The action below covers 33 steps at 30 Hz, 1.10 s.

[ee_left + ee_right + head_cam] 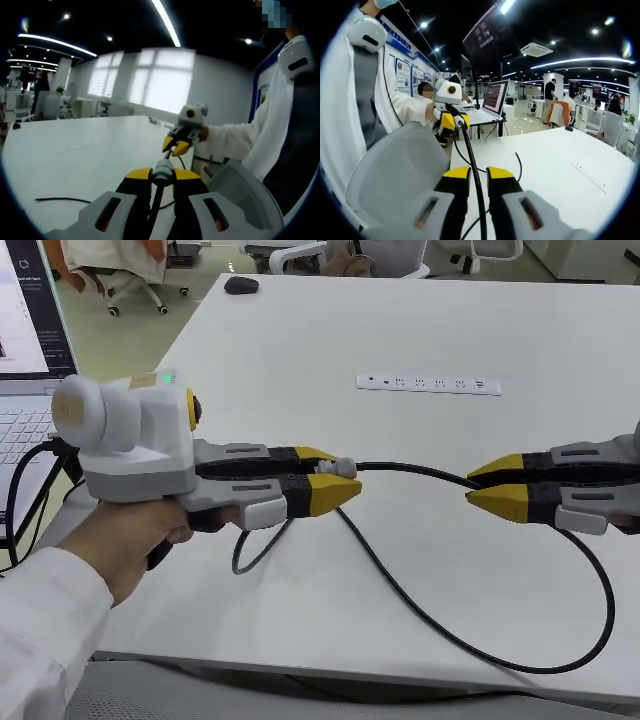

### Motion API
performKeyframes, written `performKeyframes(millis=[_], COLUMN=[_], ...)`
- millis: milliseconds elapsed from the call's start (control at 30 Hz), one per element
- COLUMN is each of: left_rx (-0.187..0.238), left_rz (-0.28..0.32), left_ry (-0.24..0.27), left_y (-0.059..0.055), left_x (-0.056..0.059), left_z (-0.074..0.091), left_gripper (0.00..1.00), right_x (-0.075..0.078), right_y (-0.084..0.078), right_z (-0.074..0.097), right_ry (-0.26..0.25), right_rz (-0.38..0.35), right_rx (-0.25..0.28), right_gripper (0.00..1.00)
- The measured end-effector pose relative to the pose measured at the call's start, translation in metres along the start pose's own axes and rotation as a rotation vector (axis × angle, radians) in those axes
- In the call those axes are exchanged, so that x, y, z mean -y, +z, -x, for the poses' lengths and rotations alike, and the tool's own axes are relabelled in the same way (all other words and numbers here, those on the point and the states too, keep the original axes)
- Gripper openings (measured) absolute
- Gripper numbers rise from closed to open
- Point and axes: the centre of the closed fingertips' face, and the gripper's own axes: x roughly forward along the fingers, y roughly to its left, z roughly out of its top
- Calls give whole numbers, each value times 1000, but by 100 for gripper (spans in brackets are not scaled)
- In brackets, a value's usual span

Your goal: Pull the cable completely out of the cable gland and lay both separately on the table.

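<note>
left gripper point(348, 474) clamps gland point(163, 171); power strip point(428, 384) lies beyond cable point(415, 469).

A white power strip point(428, 384) lies at upper centre of the head view. A dark mouse point(241, 285) sits at the top, left of centre. A laptop point(24, 428) shows at the left edge, chairs point(120, 280) at top left.

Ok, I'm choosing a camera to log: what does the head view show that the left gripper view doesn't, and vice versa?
Head view: a laptop, and the cable in one long loop on the table. Left gripper view: the cable gland end-on between its jaws, plus windows. Both: the left gripper shut on the cable gland, the right gripper shut on the cable.
</note>
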Motion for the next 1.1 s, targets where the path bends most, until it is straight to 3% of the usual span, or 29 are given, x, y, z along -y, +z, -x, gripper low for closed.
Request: performKeyframes(millis=[100,467,800,1100], left_rx=[2,-2,3,14], left_rz=[0,-1,-5,-5], left_ry=[-9,-35,-50,-67], left_y=[1,1,3,6], left_x=[2,9,13,15], left_z=[-3,-11,-10,-11], left_gripper=[17,17,17,17], right_x=[-6,-29,-29,-33], right_y=[15,56,46,40], right_z=[-6,-39,-52,-55], right_ry=[33,134,177,199], right_rz=[33,164,170,129], right_rx=[24,58,25,38], right_gripper=[17,13,12,4])
